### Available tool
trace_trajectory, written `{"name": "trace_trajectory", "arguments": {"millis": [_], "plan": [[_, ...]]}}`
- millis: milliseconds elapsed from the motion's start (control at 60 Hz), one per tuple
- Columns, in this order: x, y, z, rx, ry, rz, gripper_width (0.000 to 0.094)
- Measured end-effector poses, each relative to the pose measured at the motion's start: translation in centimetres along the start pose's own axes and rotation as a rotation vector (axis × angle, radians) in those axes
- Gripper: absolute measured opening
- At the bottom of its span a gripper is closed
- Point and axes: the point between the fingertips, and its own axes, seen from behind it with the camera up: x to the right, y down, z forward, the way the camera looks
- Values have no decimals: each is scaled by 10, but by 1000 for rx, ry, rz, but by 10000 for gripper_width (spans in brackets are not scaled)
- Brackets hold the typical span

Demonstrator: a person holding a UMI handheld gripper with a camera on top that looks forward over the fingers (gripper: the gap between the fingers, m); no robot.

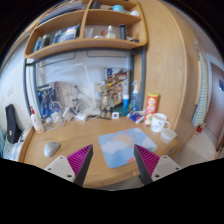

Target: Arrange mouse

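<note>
A grey mouse (51,148) lies on the wooden desk (90,132), to the left of and a little beyond my left finger. A light blue mouse pad (117,147) with a cloud pattern lies on the desk just ahead of my fingers and partly between them. My gripper (113,163) is open and empty, held above the desk's near edge, its magenta pads (80,160) wide apart.
At the back of the desk stand a blue bottle (135,98), an orange-lidded jar (151,104), a white mug (159,122) and a white bottle (37,121). Wooden shelves (88,44) hang above. A dark object (11,122) stands at the far left.
</note>
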Motion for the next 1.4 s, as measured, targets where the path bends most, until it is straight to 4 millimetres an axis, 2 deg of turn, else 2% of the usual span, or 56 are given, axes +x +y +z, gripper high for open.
{"name": "trace_trajectory", "arguments": {"millis": [100,250,367,467,650,867,1050,1167,1233,1317,1400], "plan": [[-65,39,9,-64,-69,-24,825],[-162,81,21,-142,-171,-59,836],[-223,105,38,-192,-216,-92,842],[-260,118,56,-226,-225,-116,838],[-300,130,97,-268,-211,-164,839],[-340,122,139,-282,-218,-164,835],[-370,115,156,-276,-242,-177,803],[-382,115,159,-282,-264,-187,694],[-387,116,158,-289,-277,-195,517],[-394,118,155,-293,-296,-215,494],[-404,120,150,-292,-330,-229,412]]}}
